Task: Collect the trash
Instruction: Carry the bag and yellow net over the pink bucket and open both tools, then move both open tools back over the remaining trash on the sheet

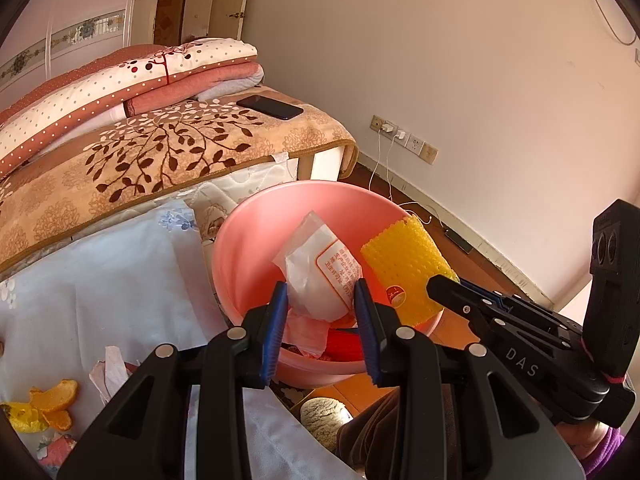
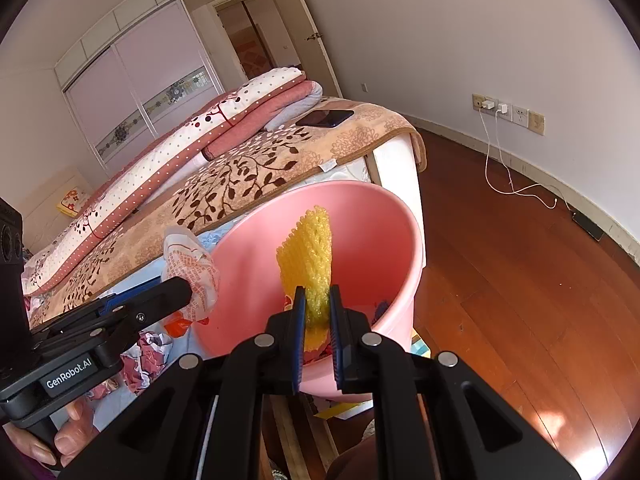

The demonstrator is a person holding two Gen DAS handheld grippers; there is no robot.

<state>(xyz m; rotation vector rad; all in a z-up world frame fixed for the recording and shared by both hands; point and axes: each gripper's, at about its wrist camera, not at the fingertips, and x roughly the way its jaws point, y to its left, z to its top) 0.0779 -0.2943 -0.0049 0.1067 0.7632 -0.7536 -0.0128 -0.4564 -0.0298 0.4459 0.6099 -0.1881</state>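
Both tools (image 1: 322,322) (image 2: 318,320) loaded over basin (image 2: 400,240)

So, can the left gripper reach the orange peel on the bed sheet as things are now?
Probably not yet. The left gripper is shut on a white plastic wrapper over the pink bin. The orange peel lies uncovered on the sheet, so the way seems free after it lets go.

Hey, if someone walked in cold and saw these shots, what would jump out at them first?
The pink basin at the bed's edge dominates both views. Over it, the left gripper pinches a white plastic wrapper and the right gripper clamps a bright yellow foam net. Orange peels lie on the pale sheet at lower left.
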